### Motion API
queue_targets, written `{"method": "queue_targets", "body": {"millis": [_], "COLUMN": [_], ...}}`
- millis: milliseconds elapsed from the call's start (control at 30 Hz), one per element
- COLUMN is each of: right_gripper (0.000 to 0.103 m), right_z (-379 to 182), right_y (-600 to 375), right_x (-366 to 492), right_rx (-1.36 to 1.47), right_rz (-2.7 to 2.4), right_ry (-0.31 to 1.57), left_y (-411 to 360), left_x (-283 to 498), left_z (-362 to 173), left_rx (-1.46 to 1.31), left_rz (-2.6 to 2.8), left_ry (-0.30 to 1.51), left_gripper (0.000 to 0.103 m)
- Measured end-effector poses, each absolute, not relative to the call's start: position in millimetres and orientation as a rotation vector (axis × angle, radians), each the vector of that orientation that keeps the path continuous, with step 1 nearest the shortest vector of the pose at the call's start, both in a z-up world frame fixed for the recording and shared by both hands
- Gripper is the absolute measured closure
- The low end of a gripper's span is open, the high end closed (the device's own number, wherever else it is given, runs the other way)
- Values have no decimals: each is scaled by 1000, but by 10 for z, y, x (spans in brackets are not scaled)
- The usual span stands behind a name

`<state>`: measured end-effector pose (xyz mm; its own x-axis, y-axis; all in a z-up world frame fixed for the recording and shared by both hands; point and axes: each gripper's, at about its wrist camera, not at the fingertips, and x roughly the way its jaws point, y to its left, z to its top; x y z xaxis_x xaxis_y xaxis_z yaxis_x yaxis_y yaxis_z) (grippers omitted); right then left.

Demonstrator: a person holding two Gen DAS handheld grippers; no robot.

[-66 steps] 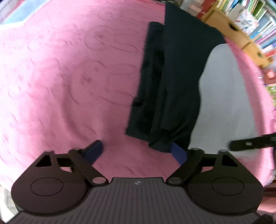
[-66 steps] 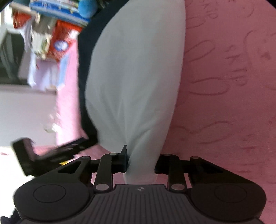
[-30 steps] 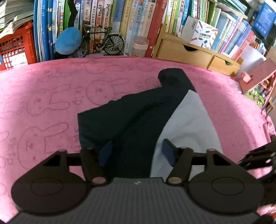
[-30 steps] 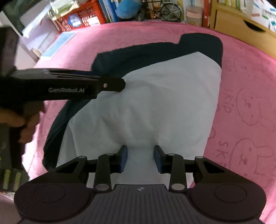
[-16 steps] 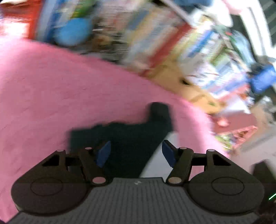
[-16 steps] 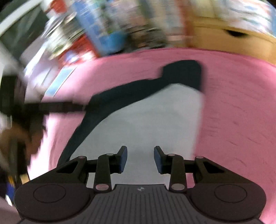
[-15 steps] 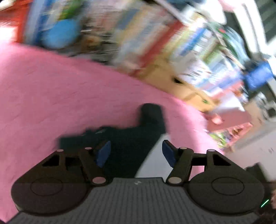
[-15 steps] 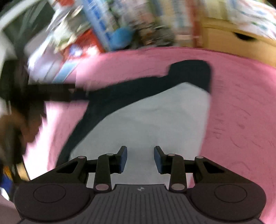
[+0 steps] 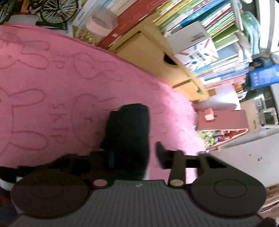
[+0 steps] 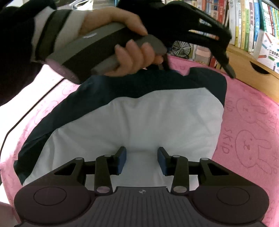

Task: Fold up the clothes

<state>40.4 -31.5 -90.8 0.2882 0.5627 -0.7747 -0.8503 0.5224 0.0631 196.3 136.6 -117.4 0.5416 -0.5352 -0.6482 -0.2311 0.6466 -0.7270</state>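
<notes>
Pink blanket [image 10: 247, 122] — left tongs [image 9: 135, 158] closing around dark sleeve [image 9: 129, 125]; right tongs [image 10: 141, 161] parting over shirt [image 10: 136, 122].

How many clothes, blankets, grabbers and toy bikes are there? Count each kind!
Navy-and-white fabric garment: 1
Pink bunny-print blanket: 1
Black two-finger grippers: 2 (left gripper, jaws closing with the garment's navy end between them; right gripper, over the white part)
Small metal model bicycle: 1
Total: 5
</notes>
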Motion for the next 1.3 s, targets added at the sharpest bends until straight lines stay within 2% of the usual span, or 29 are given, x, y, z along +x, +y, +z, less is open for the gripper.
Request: {"method": "queue_targets", "body": {"millis": [100,300,500,667,800,900,1033,1200,1267,1300], "right_gripper": [61,60,59,59,59,59,59,59,56,46], "right_z": [-940,-969,-948,-941,-942,-950,-935,-918,-857,-801], "right_y": [-347,-416,-516,-518,-518,-513,-550,-544,-529,-523], "right_x": [370,312,217,234,242,246,244,254,266,270], "right_rx": [-366,-328,-328,-318,-313,-311,-317,-330,-361,-383], "right_rz": [960,938,929,925,928,934,943,944,931,913], "right_ry": [820,781,752,742,740,740,740,745,760,771], "left_y": [1493,1510,1706,1623,1248,998,923,917,1017,1078], "left_x": [1934,2188,2438,2386,1829,1244,570,544,634,668], "left_z": [-1193,-1274,-1088,-588,-415,-456,-547,-946,-1102,-1114], "left_rx": [-916,-908,-905,-670,-380,-271,-358,-297,-293,-289], "left_rz": [-262,-223,-128,-138,-196,-169,-105,33,96,136], "left_ry": [1001,1045,900,831,842,865,852,918,922,909], "left_gripper": [73,89,103,100,94,94,94,95,95,95]}}
